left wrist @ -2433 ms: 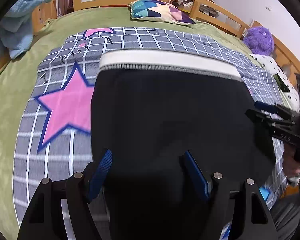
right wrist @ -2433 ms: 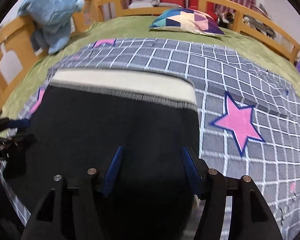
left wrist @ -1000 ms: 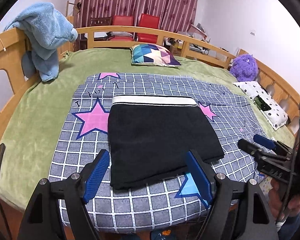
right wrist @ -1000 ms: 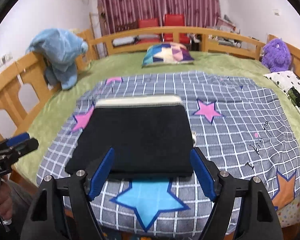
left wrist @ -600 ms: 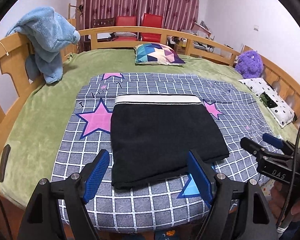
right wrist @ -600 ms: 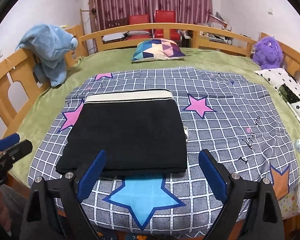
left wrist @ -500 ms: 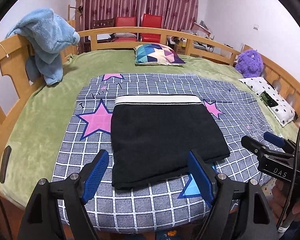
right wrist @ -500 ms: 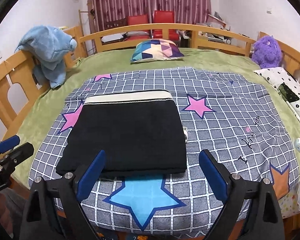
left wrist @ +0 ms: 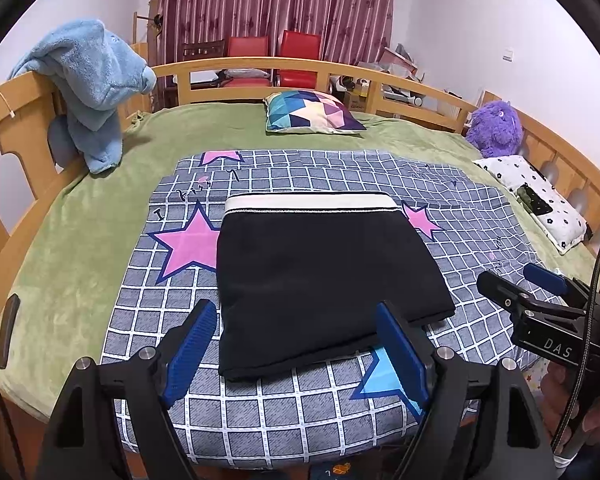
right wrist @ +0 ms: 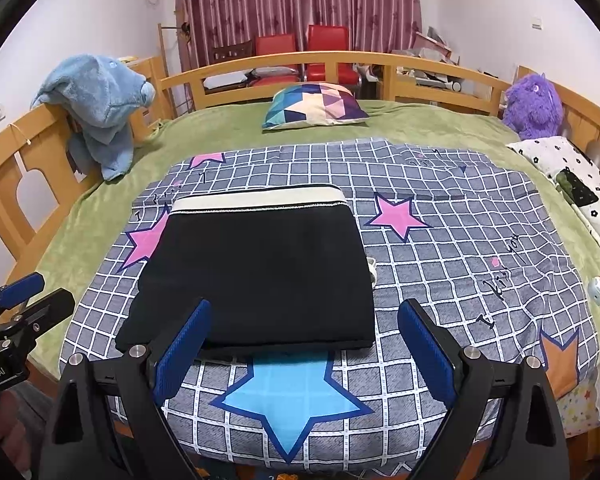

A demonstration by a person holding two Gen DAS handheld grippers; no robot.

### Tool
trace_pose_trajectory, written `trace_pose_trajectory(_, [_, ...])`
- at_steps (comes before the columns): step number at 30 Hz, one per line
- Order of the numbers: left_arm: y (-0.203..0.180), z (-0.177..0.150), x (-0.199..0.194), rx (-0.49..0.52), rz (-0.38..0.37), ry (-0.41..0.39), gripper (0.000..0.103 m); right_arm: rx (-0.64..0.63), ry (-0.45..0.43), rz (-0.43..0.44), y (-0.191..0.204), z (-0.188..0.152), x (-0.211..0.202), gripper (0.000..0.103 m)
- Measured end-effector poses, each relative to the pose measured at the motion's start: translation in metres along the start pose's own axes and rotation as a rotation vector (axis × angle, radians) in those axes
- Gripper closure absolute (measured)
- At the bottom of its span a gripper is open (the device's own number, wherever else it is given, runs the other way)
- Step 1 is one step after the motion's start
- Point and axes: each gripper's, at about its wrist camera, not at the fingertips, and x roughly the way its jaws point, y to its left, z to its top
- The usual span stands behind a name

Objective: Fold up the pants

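A: Black fabric, folded into a neat rectangle: the pants (left wrist: 324, 276) lie flat on the grey checked blanket (left wrist: 340, 172), with their cream waistband (left wrist: 310, 202) on the far edge.

B: And where on the bed?

A: Toward the near half, over the blanket's star pattern. A pink star (left wrist: 186, 244) peeks out at their left side, a smaller pink star (right wrist: 398, 216) lies just beside the right end of the waistband, and a blue star (right wrist: 290, 396) shows at the near edge in the right wrist view.

B: The claws?

A: The left claw (left wrist: 296, 354) stands apart, blue pads either side of the pants' near edge in the picture but not pressing on them. The right claw (right wrist: 302, 350) has just been opening and now stands wide apart, nothing between its pads but air above the blanket.

B: Beyond that?

A: The blanket rests on a green bedspread (left wrist: 80, 240) inside a wooden bed rail (left wrist: 260, 66). A patchwork pillow (left wrist: 312, 112) sits at the far end, a blue plush toy (left wrist: 96, 88) hangs over the left rail, a purple plush toy (left wrist: 496, 128) sits at the right, with a white dotted pillow (left wrist: 536, 200) near it. Red chairs (left wrist: 276, 58) and maroon curtains (left wrist: 276, 4) stand behind.
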Motion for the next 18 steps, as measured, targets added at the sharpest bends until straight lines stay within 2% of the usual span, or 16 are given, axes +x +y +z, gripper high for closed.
trace_pose_trajectory(18, [-0.0019, 0.0, -0.0012, -0.005, 0.0, -0.002, 0.022, -0.008, 0.002, -0.002, 0.0041, -0.0023, -0.0008, 0.01])
